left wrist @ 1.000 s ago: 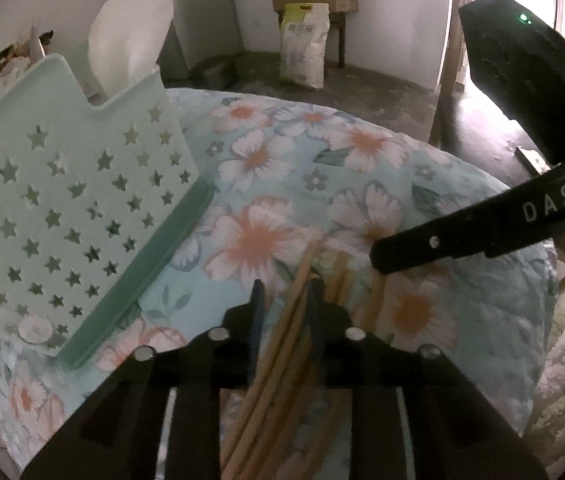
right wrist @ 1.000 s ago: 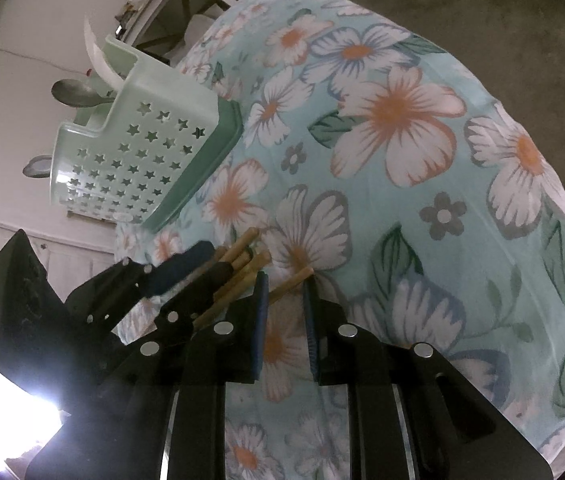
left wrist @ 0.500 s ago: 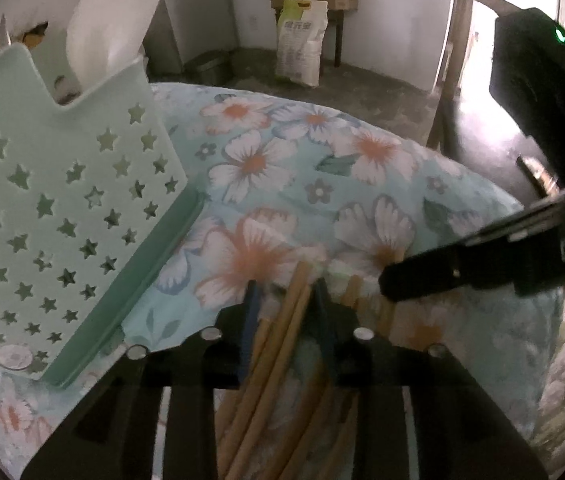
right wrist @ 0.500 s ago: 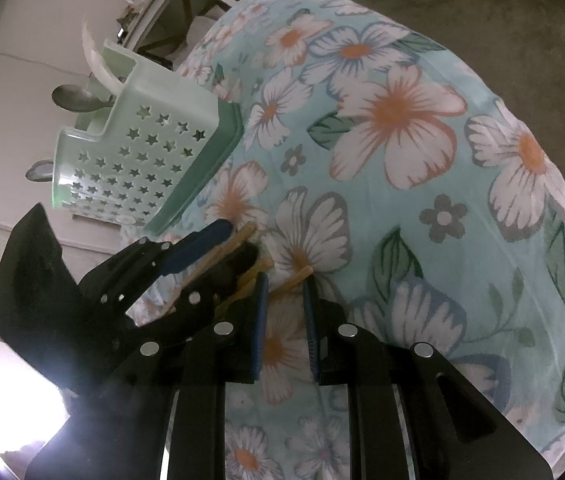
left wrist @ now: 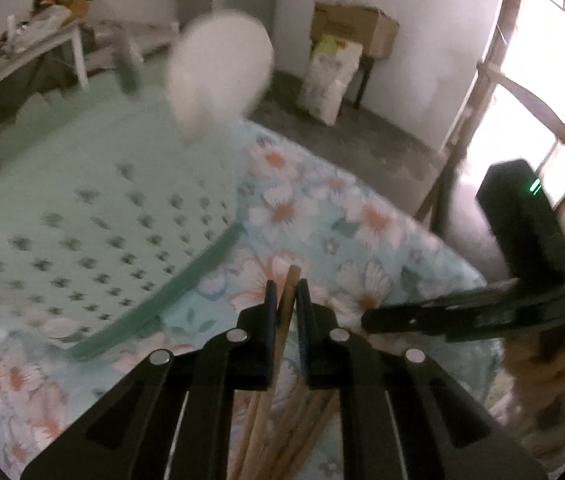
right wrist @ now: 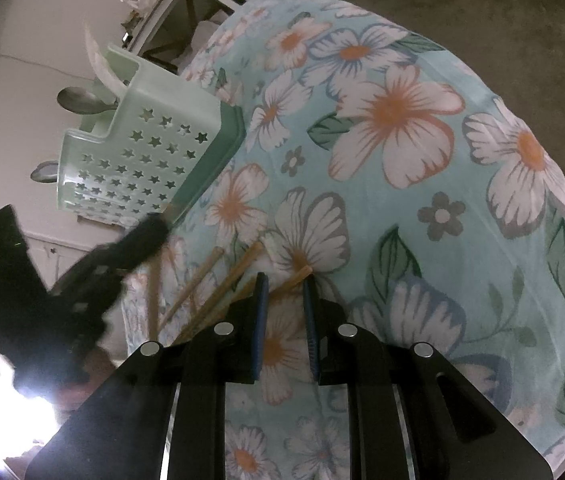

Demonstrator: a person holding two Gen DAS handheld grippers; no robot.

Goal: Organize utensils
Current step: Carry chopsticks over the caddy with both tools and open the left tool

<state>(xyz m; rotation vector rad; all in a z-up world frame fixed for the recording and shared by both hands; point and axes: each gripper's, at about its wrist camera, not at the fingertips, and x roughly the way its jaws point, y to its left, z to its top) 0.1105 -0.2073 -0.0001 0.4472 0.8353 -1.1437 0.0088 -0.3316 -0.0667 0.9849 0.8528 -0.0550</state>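
Note:
My left gripper (left wrist: 286,296) has a wooden chopstick (left wrist: 288,280) between its jaws, which are closing and pressing on it. In the right wrist view the left gripper (right wrist: 158,228) hangs above the cloth with the stick's tip (right wrist: 171,210) poking out. Several more chopsticks (right wrist: 198,280) lie fanned on the floral cloth. My right gripper (right wrist: 284,292) rests low over them, its jaws a little apart and pressing on nothing, one stick's end (right wrist: 302,272) at its fingertips. The mint star-holed basket (right wrist: 142,160) stands to the left, blurred in the left wrist view (left wrist: 94,216).
A white spoon (left wrist: 218,72) and metal spoons (right wrist: 78,100) stand in the basket. The round table's floral cloth (right wrist: 402,140) drops off at its edges. Beyond are a cardboard box (left wrist: 354,28), a sack (left wrist: 330,84) and a white side table (left wrist: 22,60).
My left gripper has closed on one chopstick and risen off the pile, rolling a little, so the basket and room look lower. The right gripper has stayed put.

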